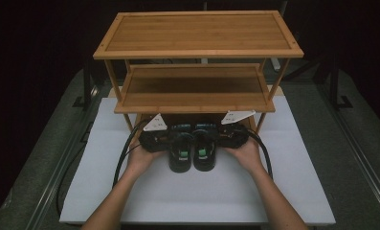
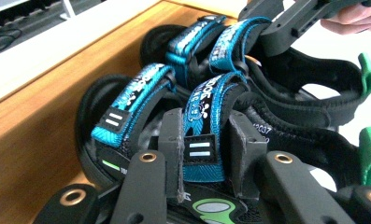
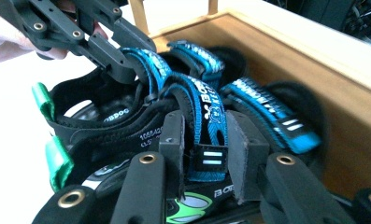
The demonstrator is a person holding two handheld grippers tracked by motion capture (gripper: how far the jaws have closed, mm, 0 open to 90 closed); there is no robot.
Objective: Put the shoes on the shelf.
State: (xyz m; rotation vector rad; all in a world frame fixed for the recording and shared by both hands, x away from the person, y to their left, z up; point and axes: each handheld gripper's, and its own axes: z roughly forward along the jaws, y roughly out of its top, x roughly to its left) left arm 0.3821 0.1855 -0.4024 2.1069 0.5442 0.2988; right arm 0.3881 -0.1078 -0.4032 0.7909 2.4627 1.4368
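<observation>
Basically both hands are loaded: the left gripper (image 2: 204, 149) is clamped on the blue webbing strap of the left black sandal (image 1: 180, 155), and the right gripper (image 3: 214, 154) is clamped the same way on the strap of the right black sandal (image 1: 204, 154). In each gripper view the pads (image 2: 241, 140) press the strap from both sides, so neither set of jaws is free.

Location: the pair sits side by side on the white table mat (image 1: 293, 191), just in front of the bamboo three-tier shoe rack (image 1: 197, 48), toes at the edge of its bottom shelf (image 3: 286, 51) (heels with the green pull tabs (image 3: 57, 161) point back at the person).

Key relation for the next move, as I read it: each sandal's long axis runs front to back, straight at the rack opening, and the shelf lies directly ahead of the jaws. So a push forward along that axis should seat both. Neither hand is nearer; they're symmetric, one per sandal.

Risk: the middle shelf (image 1: 195, 91) overhangs close above the grippers' grey plates (image 1: 155, 123).
</observation>
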